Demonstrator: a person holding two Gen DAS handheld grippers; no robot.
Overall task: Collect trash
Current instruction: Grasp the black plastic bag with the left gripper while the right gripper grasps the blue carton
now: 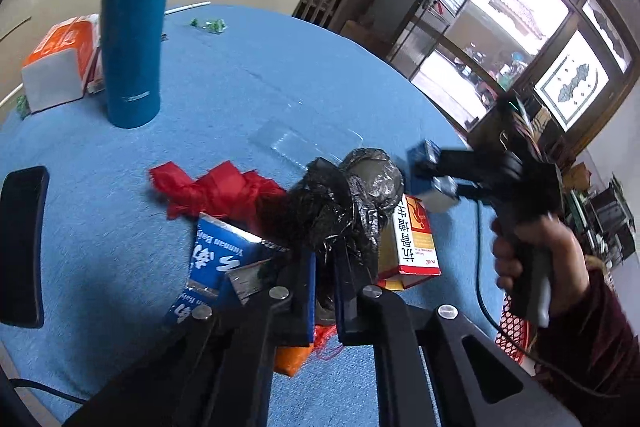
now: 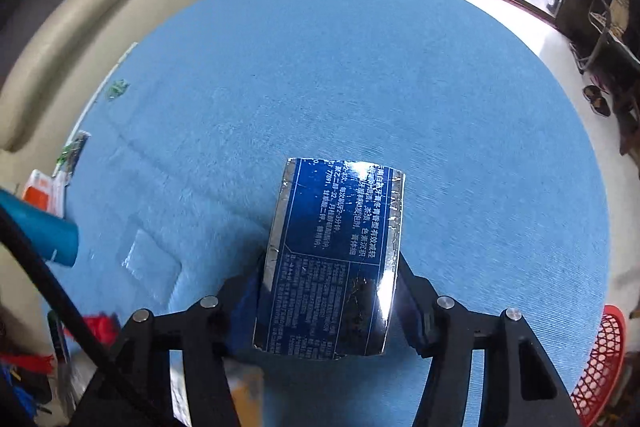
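My left gripper point(image 1: 323, 279) is shut on a crumpled black plastic bag point(image 1: 348, 203) and holds it above the blue round table point(image 1: 240, 75). Under it lie a red plastic bag point(image 1: 212, 191), a blue toothpaste carton point(image 1: 216, 259) and a red-and-yellow medicine box point(image 1: 412, 239). My right gripper point(image 2: 328, 307) is shut on a blue and silver carton point(image 2: 332, 259), held above the table point(image 2: 360, 67). The right gripper also shows in the left wrist view point(image 1: 434, 179), held by a hand at the right.
A tall blue flask point(image 1: 134, 27), an orange-and-white tissue pack point(image 1: 60, 63) and a black phone point(image 1: 22, 247) are at the table's left. Green wrappers point(image 1: 208, 24) lie at the far side. A red mesh basket point(image 2: 600, 363) stands past the right edge. A cream sofa point(image 2: 100, 11) is behind.
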